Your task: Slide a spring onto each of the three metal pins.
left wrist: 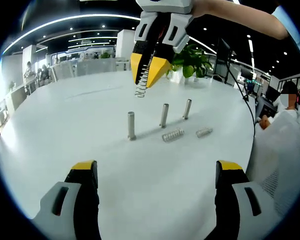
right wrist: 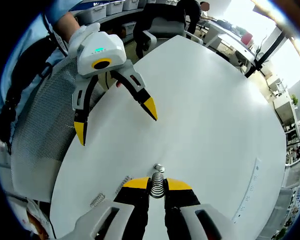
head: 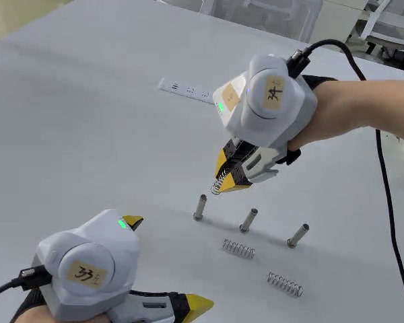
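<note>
1. While the head view looks down, the right gripper (head: 229, 180) pinches one spring (head: 219, 183) tight by its top end. The spring hangs down, a bit tilted. Its low end is in the air above the first pin (head: 200, 207) & not touching it. The middle pin (head: 248, 220) & last pin (head: 297, 235) are bare too. One loose spring (head: 238, 248) & a second loose spring (head: 285, 284) lie flat on the table (head: 87, 101). The left gripper (head: 165, 262) is low & well apart, w/ jaws wide & holding nothing.
2. Left gripper view: the first pin (left wrist: 131, 125) stands straight up. The spring (left wrist: 141, 82) hangs over it, a little to one side, w/ air between. Both long ways run about up & down.
3. Right gripper view: the spring (right wrist: 157, 182) sits squeezed between the yellow tips. The pin's top (right wrist: 159, 168) peeks out just past the spring's end, nearly in line. I think a tiny nudge sideways comes next, then straight down. The right gripper is much nearer, so it's the one to do it.
</note>
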{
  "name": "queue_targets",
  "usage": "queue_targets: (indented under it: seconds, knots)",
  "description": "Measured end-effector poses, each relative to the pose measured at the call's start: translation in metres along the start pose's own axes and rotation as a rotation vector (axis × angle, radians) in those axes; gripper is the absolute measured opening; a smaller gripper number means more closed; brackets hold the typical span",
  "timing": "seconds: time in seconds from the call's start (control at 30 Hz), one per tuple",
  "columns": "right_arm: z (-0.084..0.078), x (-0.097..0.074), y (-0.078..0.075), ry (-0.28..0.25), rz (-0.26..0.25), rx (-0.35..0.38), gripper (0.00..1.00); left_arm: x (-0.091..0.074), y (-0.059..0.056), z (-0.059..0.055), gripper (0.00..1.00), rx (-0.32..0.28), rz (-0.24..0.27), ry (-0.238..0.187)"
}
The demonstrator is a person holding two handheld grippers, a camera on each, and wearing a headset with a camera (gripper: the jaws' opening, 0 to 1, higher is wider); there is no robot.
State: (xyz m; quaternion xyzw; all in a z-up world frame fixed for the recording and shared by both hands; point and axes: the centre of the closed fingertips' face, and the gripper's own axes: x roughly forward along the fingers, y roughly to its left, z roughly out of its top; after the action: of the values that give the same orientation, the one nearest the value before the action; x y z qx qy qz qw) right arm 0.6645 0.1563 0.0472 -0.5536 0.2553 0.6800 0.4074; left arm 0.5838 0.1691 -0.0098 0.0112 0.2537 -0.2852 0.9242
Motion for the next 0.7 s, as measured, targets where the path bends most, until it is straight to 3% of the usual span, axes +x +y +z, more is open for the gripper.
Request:
queue_targets:
  seconds: [0.17,0.7]
  knots:
    - [-0.001,0.008,-0.003,0.018,0.016,-0.012,0.08,0.0,-0.003,-0.002,0.97,-0.008,0.001,0.002]
    - [-0.004,0.025,-0.003,0.061,0.039,-0.028,0.08,0.0,0.004,-0.001,0.96,-0.03,0.023,-0.015]
